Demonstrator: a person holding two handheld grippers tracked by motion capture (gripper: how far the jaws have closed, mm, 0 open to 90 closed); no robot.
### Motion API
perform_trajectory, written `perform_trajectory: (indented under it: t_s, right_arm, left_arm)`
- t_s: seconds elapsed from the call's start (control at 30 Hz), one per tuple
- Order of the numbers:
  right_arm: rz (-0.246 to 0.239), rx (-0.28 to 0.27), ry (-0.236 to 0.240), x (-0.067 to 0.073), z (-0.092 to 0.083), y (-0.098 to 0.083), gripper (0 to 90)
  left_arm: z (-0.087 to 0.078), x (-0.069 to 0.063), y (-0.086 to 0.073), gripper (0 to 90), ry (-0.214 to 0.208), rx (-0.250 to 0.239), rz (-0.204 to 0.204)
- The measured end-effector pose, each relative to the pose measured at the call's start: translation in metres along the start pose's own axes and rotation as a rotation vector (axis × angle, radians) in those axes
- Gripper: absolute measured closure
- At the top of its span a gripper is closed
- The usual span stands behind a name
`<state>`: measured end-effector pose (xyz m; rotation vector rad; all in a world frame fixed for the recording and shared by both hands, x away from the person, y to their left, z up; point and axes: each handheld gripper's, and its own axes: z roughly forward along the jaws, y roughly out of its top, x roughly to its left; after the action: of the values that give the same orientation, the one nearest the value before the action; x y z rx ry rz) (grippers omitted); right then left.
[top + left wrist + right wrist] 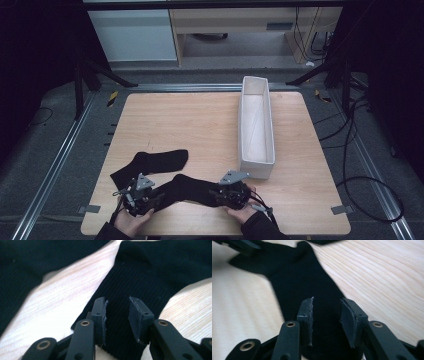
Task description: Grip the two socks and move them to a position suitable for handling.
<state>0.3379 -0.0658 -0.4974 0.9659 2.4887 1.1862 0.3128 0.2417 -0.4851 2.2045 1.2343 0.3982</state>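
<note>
White fabric bin (257,125) holding nothing, black sock (192,190) between both hand-held grippers' parted, unclamped jaws

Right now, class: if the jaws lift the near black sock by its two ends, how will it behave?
The near black sock would probably sag in the middle, since it lies limp and flat on the table. Its ribbed knit should grip rather than slip. It looks light and cannot roll; the left gripper and right gripper stand open over it.

Matt black ribbed knit sock (140,277) on a pale, smooth wood-grain table (200,120).
</note>
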Motion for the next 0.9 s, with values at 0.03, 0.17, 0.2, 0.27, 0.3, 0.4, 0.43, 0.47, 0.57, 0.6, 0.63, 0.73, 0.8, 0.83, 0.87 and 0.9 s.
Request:
perform_trajectory:
  t_s: [0.03, 0.17, 0.2, 0.27, 0.3, 0.4, 0.43, 0.47, 0.57, 0.6, 0.63, 0.73, 0.8, 0.83, 0.87, 0.9]
  right_arm:
    - [0.005, 0.014, -0.008, -0.001, 0.002, -0.001, 62.6]
    - [-0.006, 0.032, -0.042, -0.004, 0.007, -0.002, 63.0]
    - [-0.009, 0.033, -0.053, -0.005, 0.008, -0.001, 63.1]
    - [-0.016, 0.029, -0.074, -0.007, 0.012, 0.002, 62.8]
    - [-0.016, 0.030, -0.088, -0.008, 0.014, 0.004, 62.8]
    - [-0.015, 0.037, -0.126, -0.010, 0.020, 0.010, 61.9]
    - [-0.019, 0.036, -0.136, -0.011, 0.022, 0.012, 61.8]
    - [-0.016, 0.036, -0.145, -0.012, 0.023, 0.013, 61.7]
    - [-0.003, 0.028, -0.166, -0.016, 0.026, 0.015, 61.6]
    - [-0.003, 0.027, -0.168, -0.017, 0.026, 0.015, 61.5]
    - [0.000, 0.024, -0.177, -0.018, 0.027, 0.016, 61.4]
    - [0.006, 0.022, -0.191, -0.020, 0.028, 0.017, 61.1]
    - [0.015, 0.022, -0.198, -0.023, 0.030, 0.019, 61.1]
    - [0.016, 0.019, -0.200, -0.023, 0.032, 0.020, 61.1]
    - [0.016, 0.015, -0.203, -0.024, 0.033, 0.021, 61.2]
    - [0.024, 0.005, -0.211, -0.024, 0.035, 0.021, 61.3]
  left_arm:
    - [0.000, 0.000, -0.001, 66.2, 0.000, 0.003, 0.006]
    - [-0.001, 0.001, -0.003, 65.9, 0.000, 0.001, 0.007]
    - [0.000, 0.000, -0.003, 65.7, 0.002, 0.006, 0.011]
    - [0.000, 0.000, -0.003, 65.4, 0.008, 0.006, 0.010]
    - [0.000, 0.000, -0.003, 65.3, 0.009, 0.003, 0.010]
    - [0.002, -0.001, -0.002, 64.0, 0.021, -0.004, 0.002]
    - [0.002, -0.002, -0.002, 63.7, 0.024, -0.008, 0.002]
    - [0.002, -0.002, -0.001, 63.0, 0.027, -0.009, 0.006]
    - [0.005, -0.003, 0.000, 59.4, 0.013, -0.019, 0.013]
    - [0.006, -0.004, 0.000, 57.7, 0.010, -0.021, 0.022]
    - [0.006, -0.004, 0.000, 57.3, 0.011, -0.022, 0.023]
    - [0.006, -0.003, 0.001, 57.0, 0.001, -0.027, 0.015]
    - [0.007, -0.001, 0.001, 56.9, 0.000, -0.030, 0.019]
    - [0.007, -0.001, 0.002, 56.7, -0.001, -0.032, 0.017]
    - [0.008, -0.001, 0.002, 56.5, -0.001, -0.035, 0.013]
    - [0.008, -0.001, 0.002, 56.2, 0.004, -0.035, 0.015]
